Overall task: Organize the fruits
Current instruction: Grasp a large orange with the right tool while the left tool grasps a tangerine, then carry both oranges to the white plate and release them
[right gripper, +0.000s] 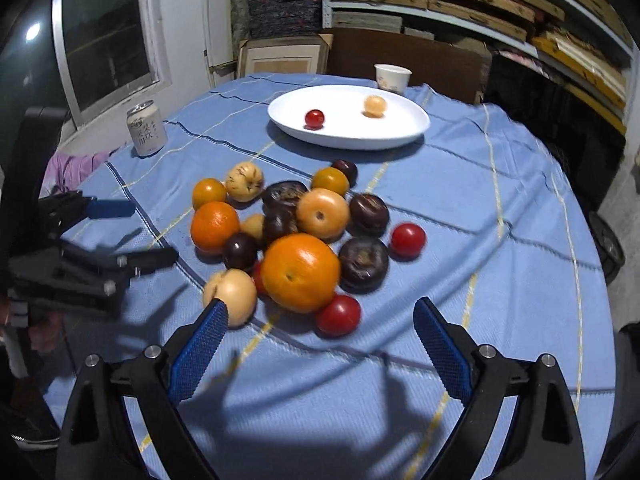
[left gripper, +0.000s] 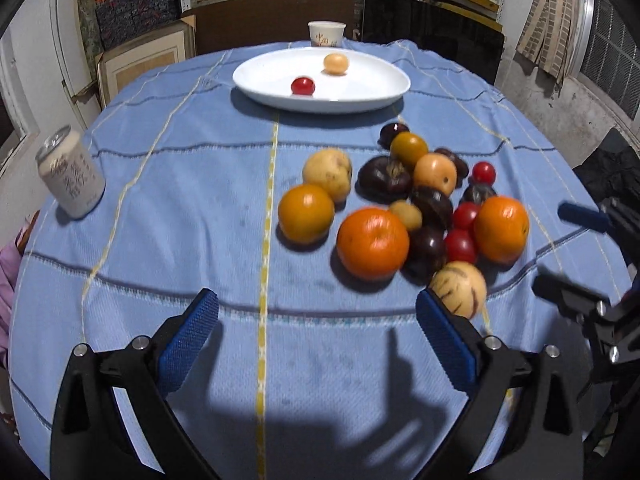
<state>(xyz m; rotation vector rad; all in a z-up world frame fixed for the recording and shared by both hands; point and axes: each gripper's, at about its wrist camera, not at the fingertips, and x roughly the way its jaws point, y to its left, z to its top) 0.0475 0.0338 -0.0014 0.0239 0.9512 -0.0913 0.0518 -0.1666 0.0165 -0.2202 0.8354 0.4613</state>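
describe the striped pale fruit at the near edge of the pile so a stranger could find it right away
Start at the white plate on the blue tablecloth, then come toward the camera to the fruit pile. At the pile's nearest edge, beside the big orange, lies the striped fruit. It is pale cream-yellow with thin dark purple streaks, unlike the plain orange, red and dark purple fruits around it.

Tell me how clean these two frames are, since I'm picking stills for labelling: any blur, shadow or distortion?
Left wrist view: strong fisheye bowing of the tablecloth lines, the can leaning, the right gripper smeared at the edge, dark shadow under the fingers. Right wrist view: the left gripper motion-blurred, the fruit pile slightly soft, a glare spot on the window.
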